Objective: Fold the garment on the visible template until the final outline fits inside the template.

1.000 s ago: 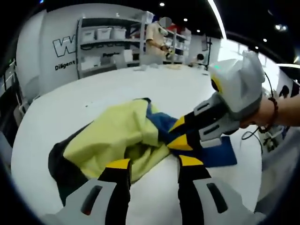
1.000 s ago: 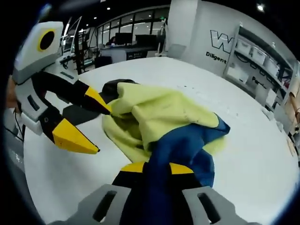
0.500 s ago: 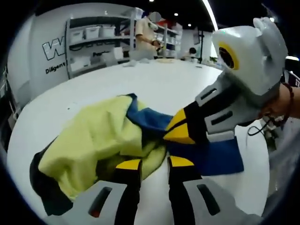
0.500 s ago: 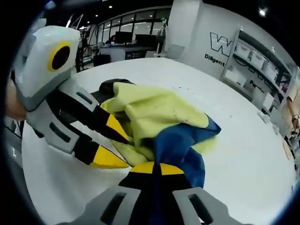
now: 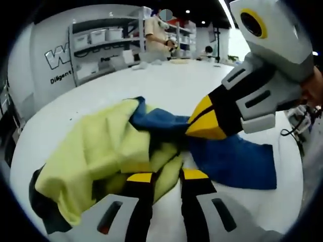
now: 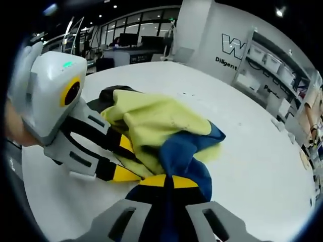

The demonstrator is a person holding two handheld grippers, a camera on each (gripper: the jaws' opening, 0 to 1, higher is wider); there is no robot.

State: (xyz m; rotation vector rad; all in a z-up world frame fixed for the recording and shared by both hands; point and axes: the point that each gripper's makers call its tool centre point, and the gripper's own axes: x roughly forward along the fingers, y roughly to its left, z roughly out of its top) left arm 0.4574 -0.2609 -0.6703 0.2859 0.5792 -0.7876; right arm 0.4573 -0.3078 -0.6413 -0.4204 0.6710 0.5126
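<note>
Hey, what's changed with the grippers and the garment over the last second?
The left gripper has closed in on the right gripper, and its jaws have narrowed around the yellow edge of the garment, though they are not fully shut. The right gripper stays shut on the blue fabric. The garment remains bunched on the white table.

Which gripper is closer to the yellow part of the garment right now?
Left. The left gripper has its tips at the yellow fabric of the garment. The right gripper is shut on the blue fabric, just beside the yellow.
</note>
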